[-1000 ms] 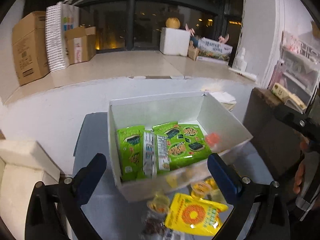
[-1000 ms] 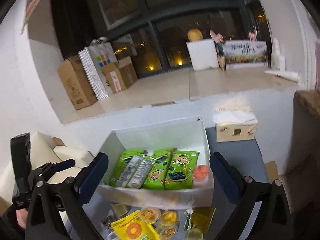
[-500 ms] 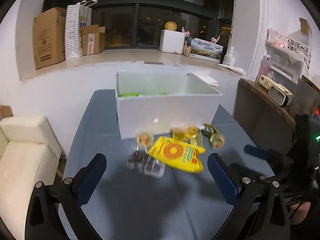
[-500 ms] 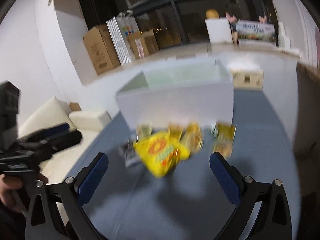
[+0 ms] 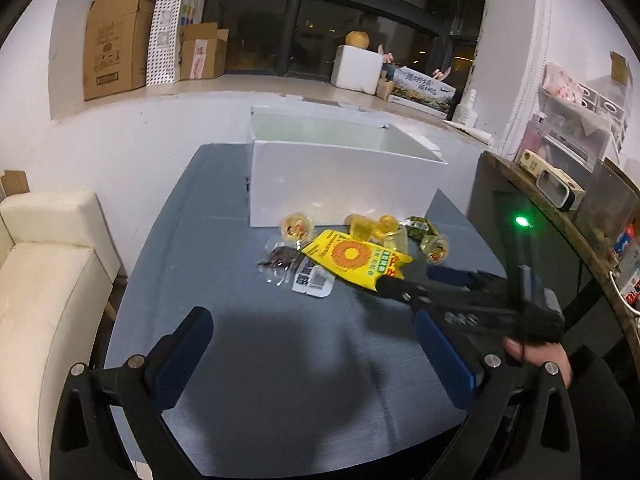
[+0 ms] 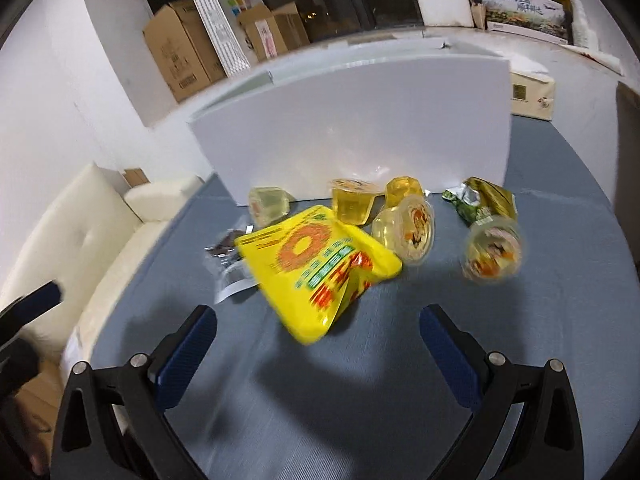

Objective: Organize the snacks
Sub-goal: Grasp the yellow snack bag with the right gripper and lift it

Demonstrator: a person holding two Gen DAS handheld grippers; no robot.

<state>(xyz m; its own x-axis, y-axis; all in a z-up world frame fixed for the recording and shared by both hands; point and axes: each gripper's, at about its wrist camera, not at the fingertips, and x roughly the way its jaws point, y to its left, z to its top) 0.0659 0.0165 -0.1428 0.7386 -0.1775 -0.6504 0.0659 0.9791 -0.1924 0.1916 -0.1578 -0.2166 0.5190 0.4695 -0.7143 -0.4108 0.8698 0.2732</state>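
Two grippers, both spread wide and empty; left gripper (image 5: 312, 356) low in its own view, blue pads over bare blue-grey table (image 5: 280, 380), well short of the snacks; right gripper (image 6: 318, 348) likewise low in its view, jaws apart, the lower corner of the yellow snack bag (image 6: 316, 272) just above the gap between the pads, not pinched. In the left view, right gripper (image 5: 424, 286) reaching in from the right edge, held by a hand (image 5: 536, 356) at lower right, its dark fingertips at the near corner of the yellow bag (image 5: 356, 258); contact hard to tell. Centre of both views: a loose heap of snacks in front of the white box (image 6: 360, 128); yellow bag lying partly over a dark clear-wrapped packet (image 6: 226, 258); several jelly cups (image 6: 408, 232) bunched just behind the bag, one jelly cup (image 6: 492, 254) apart at centre right, blurred; green-gold foil packet (image 6: 482, 200) just behind that one. White box upright at upper centre, open-topped, contents hidden from this low angle. Upper left: cardboard boxes (image 5: 116, 40) on a ledge. Left edge: cream cushioned seat (image 5: 44, 280). Upper right of the right view: tissue box (image 6: 532, 94) beside the white box.
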